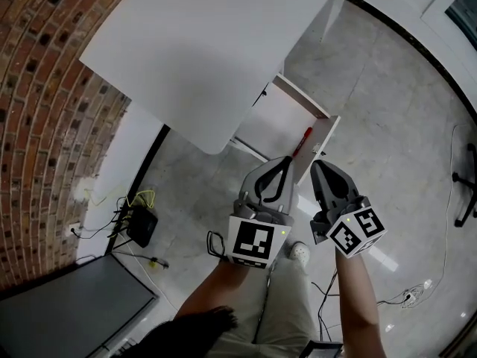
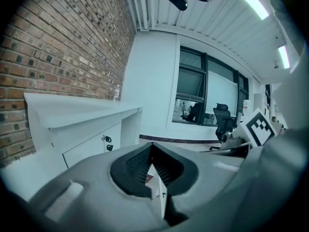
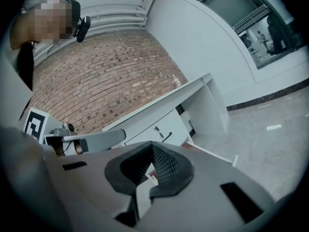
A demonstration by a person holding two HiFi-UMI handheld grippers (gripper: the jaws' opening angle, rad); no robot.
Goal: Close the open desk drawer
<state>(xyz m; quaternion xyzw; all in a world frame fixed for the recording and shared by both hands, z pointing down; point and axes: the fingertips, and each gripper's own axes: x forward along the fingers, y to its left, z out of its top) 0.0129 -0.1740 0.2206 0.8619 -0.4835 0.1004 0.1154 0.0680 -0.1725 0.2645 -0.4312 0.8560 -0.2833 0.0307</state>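
A white desk (image 1: 209,51) stands against a brick wall. Its lower drawer (image 1: 283,118) is pulled out, with the front panel (image 1: 326,142) nearest me. A red thing (image 1: 302,142) lies inside the drawer. Both grippers hover side by side just short of that front panel. My left gripper (image 1: 286,161) has its tips together with nothing between them, and my right gripper (image 1: 316,165) is shut and empty too. In the left gripper view the left gripper (image 2: 152,144) points toward the drawer front (image 2: 159,193). The right gripper (image 3: 152,144) points at the desk (image 3: 164,105) and the drawer's edge (image 3: 212,153).
The brick wall (image 1: 45,88) runs along the left. A black box with tangled cables (image 1: 141,226) lies on the floor beside the desk, near a dark panel (image 1: 67,304). More cables (image 1: 417,289) and a chair base (image 1: 466,192) are at the right. My shoe (image 1: 299,253) is below the grippers.
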